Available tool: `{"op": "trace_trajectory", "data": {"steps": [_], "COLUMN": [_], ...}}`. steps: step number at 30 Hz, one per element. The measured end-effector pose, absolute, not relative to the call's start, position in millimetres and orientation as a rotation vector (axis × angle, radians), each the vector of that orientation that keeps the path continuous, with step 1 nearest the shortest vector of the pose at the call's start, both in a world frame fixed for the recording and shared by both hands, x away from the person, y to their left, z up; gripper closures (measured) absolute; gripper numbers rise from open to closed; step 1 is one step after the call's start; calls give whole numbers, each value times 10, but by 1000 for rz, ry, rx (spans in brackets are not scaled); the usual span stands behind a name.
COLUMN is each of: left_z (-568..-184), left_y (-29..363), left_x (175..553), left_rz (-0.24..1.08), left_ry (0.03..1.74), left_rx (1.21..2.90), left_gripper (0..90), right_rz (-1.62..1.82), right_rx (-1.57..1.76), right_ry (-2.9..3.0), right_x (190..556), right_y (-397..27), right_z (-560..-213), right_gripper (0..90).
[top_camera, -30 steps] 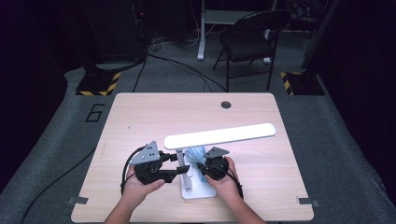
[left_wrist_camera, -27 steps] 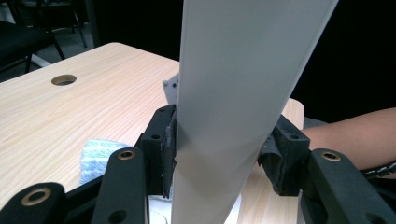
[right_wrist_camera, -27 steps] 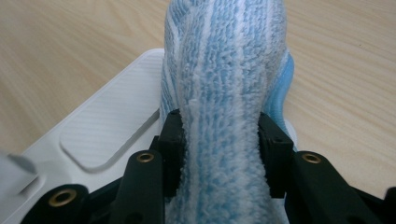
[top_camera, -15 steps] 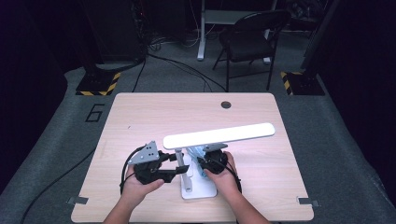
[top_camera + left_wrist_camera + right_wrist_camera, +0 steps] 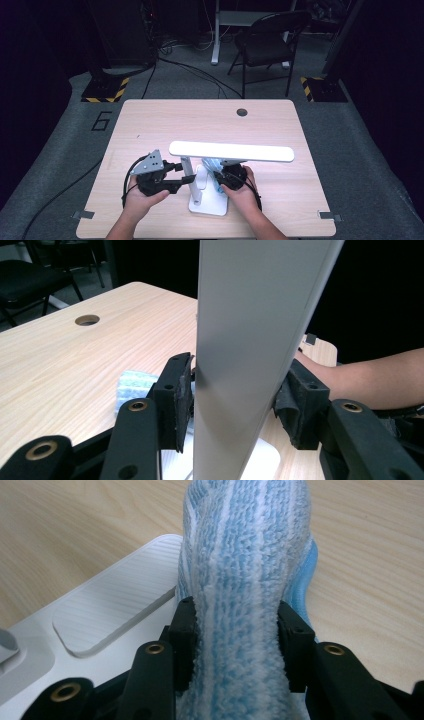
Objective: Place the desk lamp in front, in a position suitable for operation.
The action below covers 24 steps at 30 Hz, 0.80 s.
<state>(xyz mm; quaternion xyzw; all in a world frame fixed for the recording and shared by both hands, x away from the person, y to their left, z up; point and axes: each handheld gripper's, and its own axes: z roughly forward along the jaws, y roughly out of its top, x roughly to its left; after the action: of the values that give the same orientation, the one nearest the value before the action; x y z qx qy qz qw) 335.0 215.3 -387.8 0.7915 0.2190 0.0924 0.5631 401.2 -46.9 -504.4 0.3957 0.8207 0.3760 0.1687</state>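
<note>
here the work in hand looks like the cleaning of a white desk lamp point(image 5: 207, 197) that stands near the person's edge of the wooden table point(image 5: 150, 120). the left gripper point(image 5: 186, 179) has its jaws clamped on the upright post point(image 5: 250, 340) of the lamp; in the left gripper view both pads press against the flat grey-white post, one on each side. the right gripper point(image 5: 235, 645) has its jaws pressed together on a folded blue and white cloth point(image 5: 245, 580), which bulges up between the pads. in the right gripper view the cloth hangs just over the ribbed pad point(image 5: 112, 610) of the lamp base, at its edge, and i cannot tell if it touches the base. in the high view the cloth point(image 5: 212, 167) is under the long lit head point(image 5: 231, 151) of the lamp, beside the post, at the right side.

i judge that the step is the wiping of the base, while the left hand keeps the lamp steady. the next move calls for pressing the cloth down on the base and sliding it across the ribbed pad, with a firm hold on the post so the lamp does not slide or tip. the head is low over the hand, so the right gripper must stay under it.
</note>
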Motion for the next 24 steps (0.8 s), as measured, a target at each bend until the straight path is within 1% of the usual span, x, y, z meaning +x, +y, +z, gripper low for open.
{"op": "trace_trajectory", "data": {"steps": [8, 14, 18, 24], "left_z": [-3885, -3871, -3873, -3864], "left_y": [2287, 2402, 2439, 2499], "left_x": [3396, 3428, 3434, 3451], "left_rz": [229, 271, 268, 295], "left_ry": [546, 577, 604, 639], "left_rx": [1851, 1850, 1838, 1834], "left_gripper": [522, 545, 561, 628], "right_rz": [1076, 1083, 1079, 1049], "right_rx": [1119, 1126, 1132, 1112], "right_ry": [2339, 2342, 2345, 2368], "right_x": [3930, 3857, 3835, 3763], "right_y": [-504, -501, -494, -493], "right_z": [-5044, -5042, -5036, -5014], "right_gripper": [603, 600, 599, 599]}}
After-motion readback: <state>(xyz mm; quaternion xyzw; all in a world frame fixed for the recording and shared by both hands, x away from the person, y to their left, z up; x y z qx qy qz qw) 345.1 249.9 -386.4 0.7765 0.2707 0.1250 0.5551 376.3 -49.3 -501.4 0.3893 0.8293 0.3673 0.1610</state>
